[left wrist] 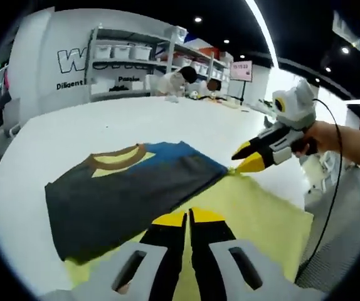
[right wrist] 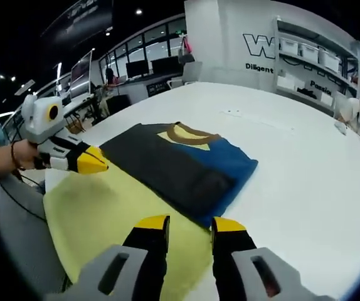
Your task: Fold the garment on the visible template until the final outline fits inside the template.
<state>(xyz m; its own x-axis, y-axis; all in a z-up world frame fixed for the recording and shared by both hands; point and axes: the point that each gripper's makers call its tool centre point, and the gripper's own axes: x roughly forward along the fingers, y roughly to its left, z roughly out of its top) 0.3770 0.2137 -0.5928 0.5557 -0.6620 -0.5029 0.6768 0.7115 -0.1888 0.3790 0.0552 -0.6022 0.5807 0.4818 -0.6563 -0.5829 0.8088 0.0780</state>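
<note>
Partly folded already, judging by the shirt: lying flat as a dark grey and blue slab with a brown collar showing at the far end. Resting half on the yellow sheet and half on the white table beyond, with the blue side overhanging the sheet's edge in the right gripper view. Not yet inside the outline, then.

Hovering low over the near edge with the left gripper, jaws pressed together and pinching nothing visible. Poised at the shirt's corner with the right gripper, jaws spread in its own view and gripping nothing, tips just beside the cloth where grey meets yellow.

Likely slips from here:
- Pinching the yellow sheet along with the corner, since both lie touching there, and so dragging the sheet out of place.
- Catching only the top layer, leaving the lower one behind and opening the fold.
- Pulling from one corner alone, skewing the slab and pushing the blue side further onto the table.
- Folding over the collar unevenly, leaving a bulge past the edge.
</note>
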